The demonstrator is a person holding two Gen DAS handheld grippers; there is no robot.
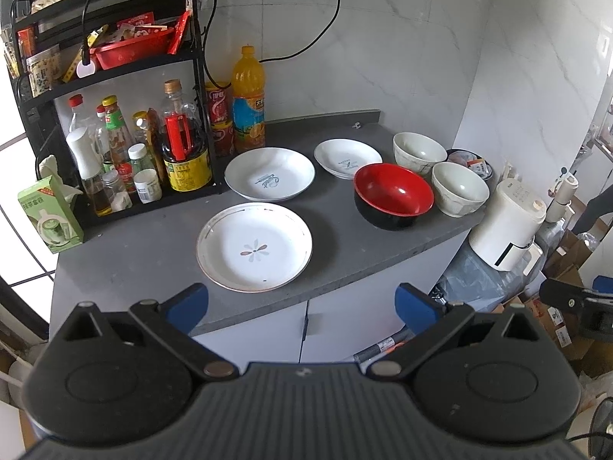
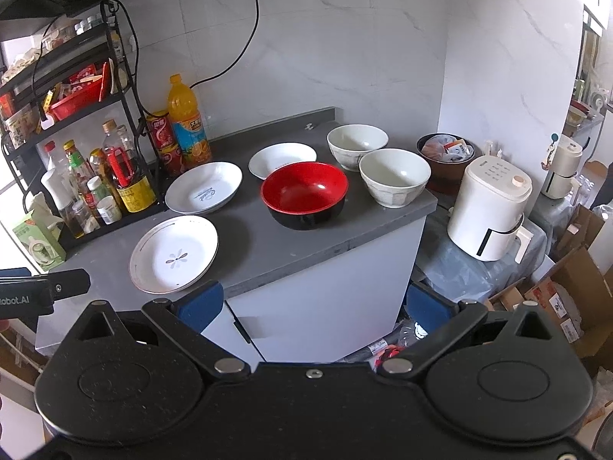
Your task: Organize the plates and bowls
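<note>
On the grey counter [image 1: 145, 245] [image 2: 306, 245] lie three white plates: a flower-patterned plate [image 1: 254, 247] [image 2: 174, 253] nearest, a printed plate [image 1: 269, 179] [image 2: 204, 193] behind it, and a smaller plate [image 1: 346, 158] [image 2: 281, 159] farther right. A red bowl with black outside [image 1: 393, 195] [image 2: 304, 194] stands beside two white bowls [image 1: 419, 152] [image 1: 459, 189] [image 2: 357, 145] [image 2: 394, 177]. My left gripper [image 1: 302, 303] hovers open just before the counter's front edge, below the flower plate. My right gripper [image 2: 314, 303] is open too, in front of the cabinet, holding nothing.
A black rack [image 1: 115, 88] [image 2: 76, 122] of sauce bottles stands at the counter's left, with an orange juice bottle [image 1: 248, 99] [image 2: 187, 122] and red cans beside it. A white appliance [image 1: 505, 226] [image 2: 488, 211] sits lower right, off the counter. Cardboard boxes [image 2: 567, 299] cover the floor.
</note>
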